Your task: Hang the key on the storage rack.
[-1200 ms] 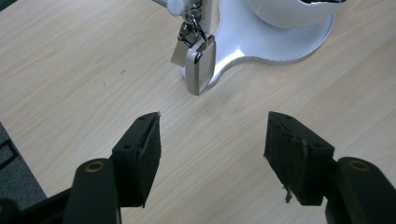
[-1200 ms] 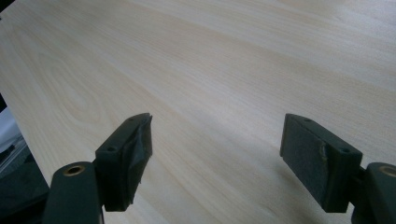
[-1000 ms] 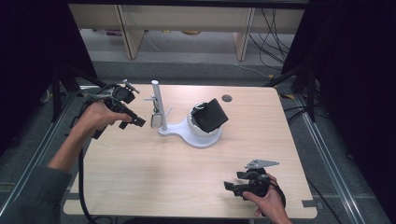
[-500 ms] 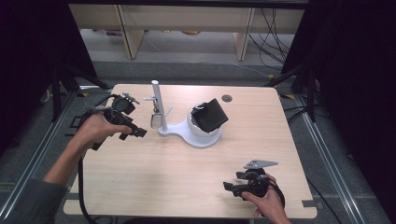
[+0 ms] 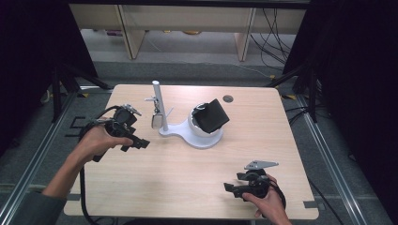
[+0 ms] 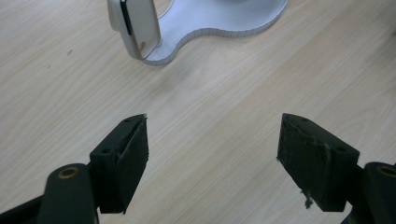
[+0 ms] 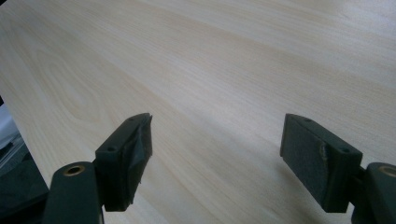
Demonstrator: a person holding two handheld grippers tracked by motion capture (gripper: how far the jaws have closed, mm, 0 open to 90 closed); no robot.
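Note:
A white stand (image 5: 180,132) sits mid-table with an upright post (image 5: 157,101). A small white block (image 5: 156,121) hangs beside the post. A black square pad (image 5: 212,116) rests tilted on the stand's round dome. My left gripper (image 5: 138,144) hovers left of the stand, pointing toward it. Its jaws have just been opening and have nothing between them. In the left gripper view the left gripper (image 6: 212,154) is open over bare wood, with the white block (image 6: 135,25) and the stand's base (image 6: 224,18) ahead. My right gripper (image 5: 231,189) lies low near the front right edge; the right gripper (image 7: 215,154) is open and empty.
The wooden table (image 5: 187,183) has a small round grommet hole (image 5: 228,99) near its far edge. Shelving legs and cables stand on the floor beyond the table. Metal rails run along the table's left and right sides.
My left gripper has drawn back from the post toward the near side and sunk lower, its jaws spreading wider. The right gripper has not moved.

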